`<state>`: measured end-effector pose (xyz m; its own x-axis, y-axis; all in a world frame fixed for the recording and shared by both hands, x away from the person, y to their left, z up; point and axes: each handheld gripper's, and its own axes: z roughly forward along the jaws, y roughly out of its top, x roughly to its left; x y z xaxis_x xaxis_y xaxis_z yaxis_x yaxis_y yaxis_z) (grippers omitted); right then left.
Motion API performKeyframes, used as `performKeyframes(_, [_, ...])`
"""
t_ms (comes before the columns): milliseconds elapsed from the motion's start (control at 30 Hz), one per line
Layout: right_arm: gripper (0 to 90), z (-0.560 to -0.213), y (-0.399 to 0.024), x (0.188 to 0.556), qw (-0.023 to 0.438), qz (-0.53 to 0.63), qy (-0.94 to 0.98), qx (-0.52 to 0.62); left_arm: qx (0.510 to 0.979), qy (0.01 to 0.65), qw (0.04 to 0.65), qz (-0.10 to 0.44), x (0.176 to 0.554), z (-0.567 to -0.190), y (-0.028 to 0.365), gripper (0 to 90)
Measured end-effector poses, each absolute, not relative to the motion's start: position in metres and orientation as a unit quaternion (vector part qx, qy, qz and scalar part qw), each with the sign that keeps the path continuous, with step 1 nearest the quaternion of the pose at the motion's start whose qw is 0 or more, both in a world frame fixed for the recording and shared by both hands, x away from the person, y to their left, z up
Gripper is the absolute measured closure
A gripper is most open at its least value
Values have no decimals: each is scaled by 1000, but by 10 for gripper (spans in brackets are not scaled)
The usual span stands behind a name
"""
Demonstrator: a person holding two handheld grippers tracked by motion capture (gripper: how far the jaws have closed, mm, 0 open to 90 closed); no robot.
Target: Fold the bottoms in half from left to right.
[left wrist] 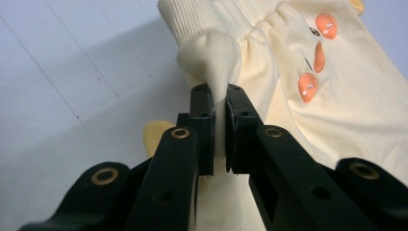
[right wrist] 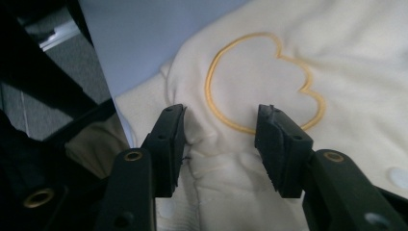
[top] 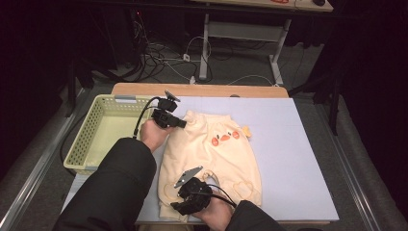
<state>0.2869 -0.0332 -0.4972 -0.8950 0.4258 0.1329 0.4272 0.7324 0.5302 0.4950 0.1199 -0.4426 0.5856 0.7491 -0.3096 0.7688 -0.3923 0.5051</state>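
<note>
I'm working on the cream baby pants (top: 211,154), which lie flat on the lavender mat (top: 288,159) on the table, waistband toward the far side, legs toward me, w/ a yellow basket (top: 103,132) just off the mat's left edge. My left gripper (top: 182,123) has its jaws pressed together on a pinch of fabric right at the waistband's left corner; in the left gripper view the cloth bunches up into a little peak above the pads (left wrist: 204,103), so that grip looks solid. My right gripper (top: 179,206) sits down at the near leg end, jaws about half spread and straddling the fabric beside the stitched yellow heart (right wrist: 262,82); the pads (right wrist: 276,132) sit on or just over the cloth, but nothing's clamped yet. So I judge this is the grab step of a fold or lift: one corner secured, 2nd one being lined up. Next move, imo: sink the right jaws a bit into the cloth at the hem, close on both layers, then check it holds before raising both hands together. Risk is catching only the top layer, so the leg sags open when lifted.
</note>
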Motion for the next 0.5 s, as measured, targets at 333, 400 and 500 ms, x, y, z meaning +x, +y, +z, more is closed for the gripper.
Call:
performKeyframes(333, [778, -499, -31, 283, 3, -273, -941, -199, 835, 452, 313, -16, 494, -440, 119, 815])
performKeyframes(400, [808, -499, -32, 282, 4, -277, -940, -199, 834, 453, 314, -17, 494, -440, 119, 815])
performKeyframes(500, [835, -500, -34, 283, 9, -284, -938, -201, 833, 454, 316, -17, 494, -440, 119, 816])
